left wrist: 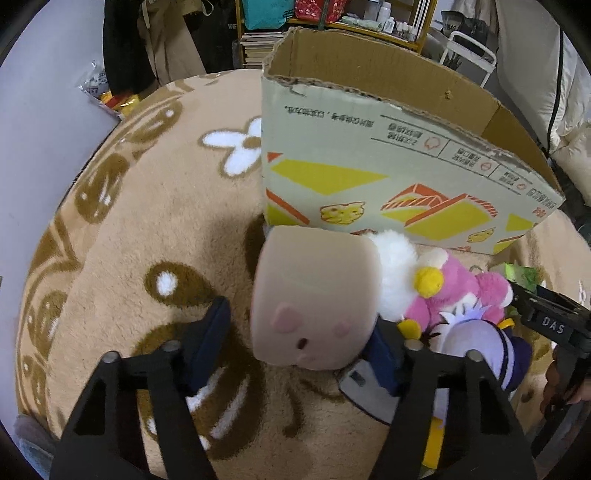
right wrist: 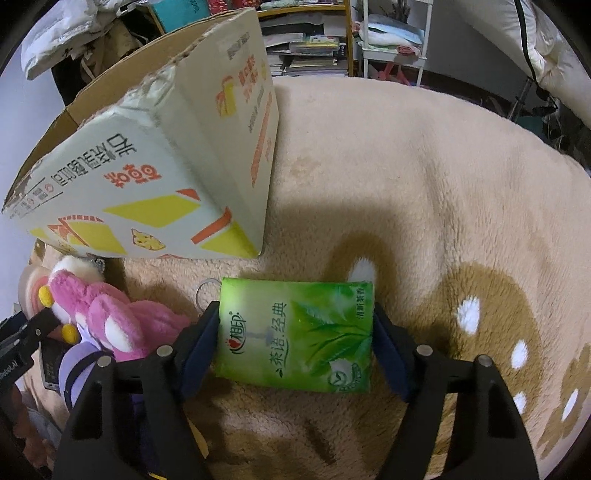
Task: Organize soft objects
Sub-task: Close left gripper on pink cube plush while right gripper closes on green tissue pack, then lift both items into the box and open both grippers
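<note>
In the left wrist view, my left gripper (left wrist: 299, 343) is open around a beige squishy cube with a pink-cheeked face (left wrist: 314, 295); the right finger touches it, the left stands apart. A pink and white plush (left wrist: 461, 291) and a purple plush (left wrist: 480, 347) lie just right of it. An open cardboard box (left wrist: 388, 158) stands behind. In the right wrist view, my right gripper (right wrist: 295, 332) is closed on a green tissue-pack pillow (right wrist: 295, 336) resting on the rug. The pink plush (right wrist: 110, 317) lies to its left, with the box (right wrist: 155, 166) behind.
A beige fluffy rug with brown and white patterns (left wrist: 147, 229) covers the floor. Shelves with books and bags (left wrist: 295, 22) stand behind the box. A white rack (right wrist: 395, 37) and white bedding (right wrist: 546, 48) are at the back right.
</note>
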Demonstrator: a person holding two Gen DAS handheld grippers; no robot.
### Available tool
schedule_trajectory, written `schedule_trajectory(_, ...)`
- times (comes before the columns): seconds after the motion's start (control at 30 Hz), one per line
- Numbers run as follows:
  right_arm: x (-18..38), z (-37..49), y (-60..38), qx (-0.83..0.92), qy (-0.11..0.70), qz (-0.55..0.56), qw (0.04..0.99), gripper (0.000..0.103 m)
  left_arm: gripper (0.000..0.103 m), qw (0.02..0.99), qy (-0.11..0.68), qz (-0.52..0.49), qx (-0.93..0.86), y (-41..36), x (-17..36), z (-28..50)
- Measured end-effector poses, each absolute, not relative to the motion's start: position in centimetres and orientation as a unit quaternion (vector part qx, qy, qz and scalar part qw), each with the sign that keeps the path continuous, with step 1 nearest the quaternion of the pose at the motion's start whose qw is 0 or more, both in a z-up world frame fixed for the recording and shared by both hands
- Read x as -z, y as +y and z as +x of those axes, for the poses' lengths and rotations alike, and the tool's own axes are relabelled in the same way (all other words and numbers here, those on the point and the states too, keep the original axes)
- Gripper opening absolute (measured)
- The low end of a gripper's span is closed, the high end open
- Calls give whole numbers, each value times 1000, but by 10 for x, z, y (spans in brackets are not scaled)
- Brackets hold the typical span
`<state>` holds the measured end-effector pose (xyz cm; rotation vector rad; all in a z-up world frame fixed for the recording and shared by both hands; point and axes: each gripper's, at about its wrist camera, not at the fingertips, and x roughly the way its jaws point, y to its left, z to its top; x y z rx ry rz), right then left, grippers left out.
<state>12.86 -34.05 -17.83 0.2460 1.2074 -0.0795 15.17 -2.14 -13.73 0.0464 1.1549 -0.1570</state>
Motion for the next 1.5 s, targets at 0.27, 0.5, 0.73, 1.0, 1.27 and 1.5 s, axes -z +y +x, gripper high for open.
schedule_trajectory(0.27,169,121,-334,43,557,111,822,79,45,845,526,35,87,-29,133,144)
schedule_trajectory(0.5,148,105,-334,37,526,131,840,79,43,863,498,39,77,-27,119,134)
schedule_trajectory(0.73,114,82,-328,28,481,136,866,79,43,902,424,19,81,-20,82,111)
schedule_trajectory(1.0,60,62,-315,5,403,113,908,79,43,934,345,27,82,-19,45,82)
schedule_trajectory(1.27,16,56,-294,-15,324,84,942,79,44,950,290,47,105,-31,11,76)
schedule_trajectory(1.5,-6,84,-284,-42,296,61,952,79,44,955,267,70,113,-43,-13,92)
